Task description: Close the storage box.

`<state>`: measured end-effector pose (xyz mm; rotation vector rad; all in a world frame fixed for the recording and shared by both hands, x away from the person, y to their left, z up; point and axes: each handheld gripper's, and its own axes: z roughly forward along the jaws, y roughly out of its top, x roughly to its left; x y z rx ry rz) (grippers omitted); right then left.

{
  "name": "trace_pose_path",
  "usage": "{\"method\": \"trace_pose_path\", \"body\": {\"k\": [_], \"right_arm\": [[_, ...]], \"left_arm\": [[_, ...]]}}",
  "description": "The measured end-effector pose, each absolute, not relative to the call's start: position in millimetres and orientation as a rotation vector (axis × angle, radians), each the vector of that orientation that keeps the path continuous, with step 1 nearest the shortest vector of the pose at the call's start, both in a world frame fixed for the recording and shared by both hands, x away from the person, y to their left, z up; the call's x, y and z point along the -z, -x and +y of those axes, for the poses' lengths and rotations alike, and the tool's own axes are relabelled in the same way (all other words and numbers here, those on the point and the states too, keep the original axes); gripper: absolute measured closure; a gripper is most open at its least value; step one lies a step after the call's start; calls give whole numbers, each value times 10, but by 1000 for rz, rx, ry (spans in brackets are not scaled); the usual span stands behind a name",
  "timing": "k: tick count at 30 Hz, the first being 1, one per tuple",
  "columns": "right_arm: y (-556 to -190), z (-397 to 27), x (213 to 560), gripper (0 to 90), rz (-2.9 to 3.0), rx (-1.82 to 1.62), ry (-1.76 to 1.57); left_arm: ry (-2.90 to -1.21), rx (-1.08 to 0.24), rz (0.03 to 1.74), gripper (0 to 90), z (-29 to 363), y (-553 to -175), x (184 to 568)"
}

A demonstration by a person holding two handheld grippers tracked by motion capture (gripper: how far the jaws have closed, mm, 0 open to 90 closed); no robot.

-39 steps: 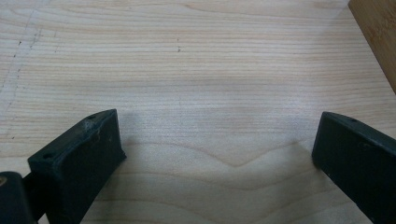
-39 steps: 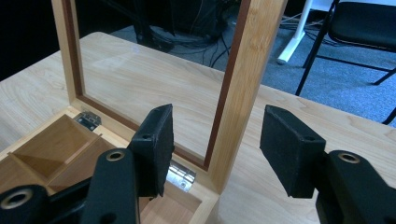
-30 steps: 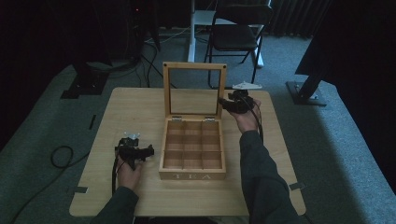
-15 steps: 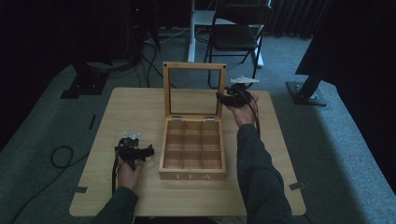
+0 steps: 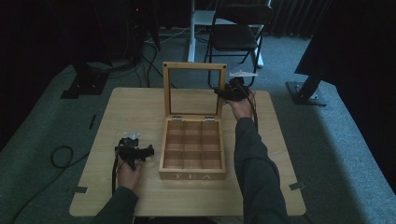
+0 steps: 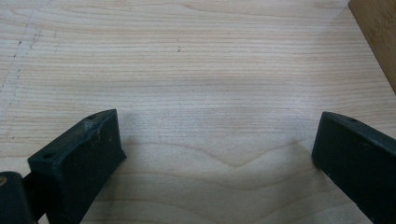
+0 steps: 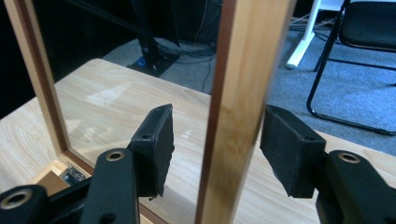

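Note:
A wooden tea box (image 5: pixel 192 176) with empty compartments stands mid-table, its glass-paned lid (image 5: pixel 194 67) upright. My right gripper (image 5: pixel 219 92) reaches the lid's right edge. In the right gripper view the right gripper (image 7: pixel 217 140) straddles the lid's wooden frame (image 7: pixel 243 70). Its jaws have just been opening; a gap shows beside the left pad (image 7: pixel 156 140), so nothing is pressed. My left gripper (image 5: pixel 148 151) rests on the table left of the box. The left gripper (image 6: pixel 217 154) is wide open over bare wood.
The light wooden table (image 5: pixel 130 112) has room around the box. A corner of the box (image 6: pixel 378 37) shows at the upper right of the left gripper view. A black folding chair (image 5: pixel 238 32) and cables stand on the carpet behind the table.
My right hand has shifted left, bringing its gripper from beside the lid onto the lid's right edge. The left hand and the box have stayed put.

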<state>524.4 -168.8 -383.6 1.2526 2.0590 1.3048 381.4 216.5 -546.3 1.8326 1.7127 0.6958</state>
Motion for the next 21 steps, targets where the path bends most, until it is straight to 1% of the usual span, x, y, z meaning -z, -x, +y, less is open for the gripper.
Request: {"method": "trace_pose_path", "body": {"k": [5,14,21], "right_arm": [[-5262,-1718,3851,443,2057,-1312,-1272],[-5316,-1633,3909,479,2099,-1294,-1259],[-5243,-1655,3888,519,2092,-1297,-1237]], "left_arm": [[-1833,-696,1713,16,2165,-3814,5463],[-1832,-696,1713,16,2165,-3814,5463],[-1833,-696,1713,16,2165,-3814,5463]]}}
